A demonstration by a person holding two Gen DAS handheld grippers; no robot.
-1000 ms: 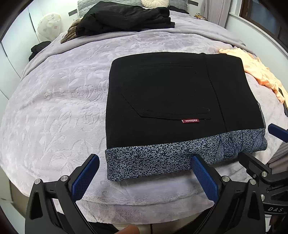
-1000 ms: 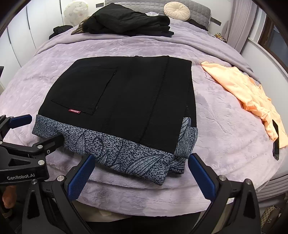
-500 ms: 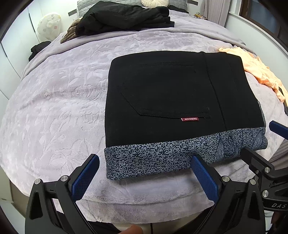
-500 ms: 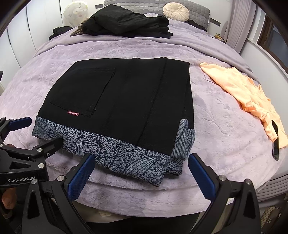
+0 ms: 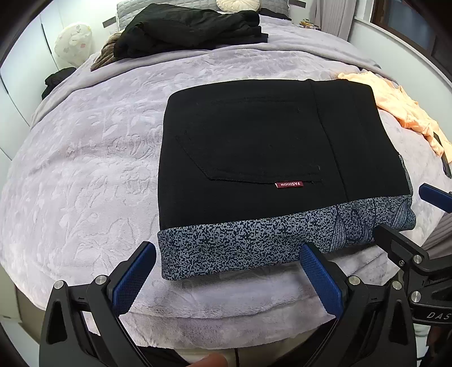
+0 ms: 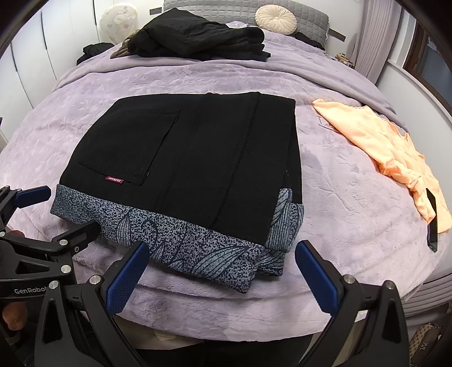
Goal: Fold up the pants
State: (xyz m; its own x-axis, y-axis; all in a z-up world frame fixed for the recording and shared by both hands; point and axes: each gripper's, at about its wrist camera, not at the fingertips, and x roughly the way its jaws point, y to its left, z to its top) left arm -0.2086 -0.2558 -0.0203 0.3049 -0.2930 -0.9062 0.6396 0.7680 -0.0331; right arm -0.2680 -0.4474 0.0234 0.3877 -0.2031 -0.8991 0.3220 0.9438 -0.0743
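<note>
The black pants (image 5: 268, 152) lie folded into a flat rectangle on the lilac bed cover (image 5: 84, 158), back pocket and a red label facing up. A speckled blue-grey band (image 5: 254, 242) runs along their near edge. In the right wrist view the same pants (image 6: 197, 158) show a leaf-print corner at the near right. My left gripper (image 5: 226, 271) hovers open just in front of the band, nothing between its blue pads. My right gripper (image 6: 219, 272) is open too, near the folded corner, touching nothing.
A pile of dark clothes (image 6: 203, 39) sits at the far end of the bed by a round cushion (image 6: 275, 15). An orange garment (image 6: 395, 152) lies to the right with a dark phone (image 6: 432, 225) on its near end. The bed edge is just below the grippers.
Both grippers have drawn back slightly from the pants and stay open. The pants have not moved.
</note>
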